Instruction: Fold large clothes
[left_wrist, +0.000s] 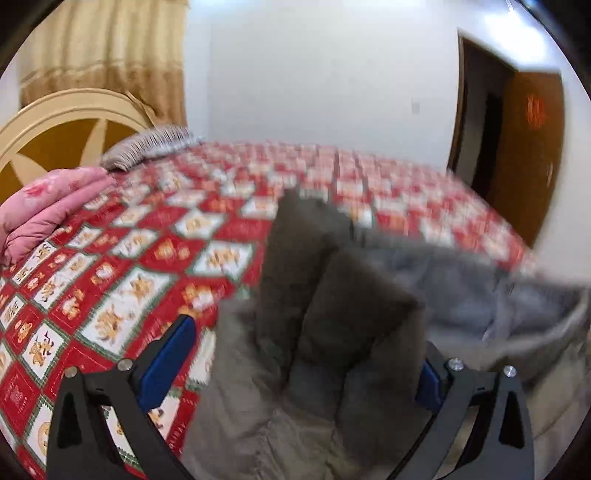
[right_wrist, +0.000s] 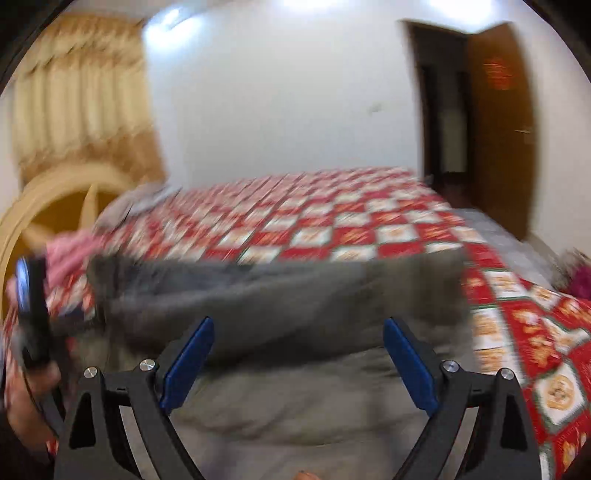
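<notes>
With both jaws wide and empty, our bulky grey padded coat (right_wrist: 280, 295) on the red patchwork bed (right_wrist: 369, 229) may spring unfolded.

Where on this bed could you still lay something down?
The patterned bedspread lies bare between the grey garment and the far wall, toward the door. The headboard end is crowded: pink quilt and striped pillow.

Open bedspread (right_wrist: 332, 229) beyond the grey garment (right_wrist: 280, 295)
</notes>
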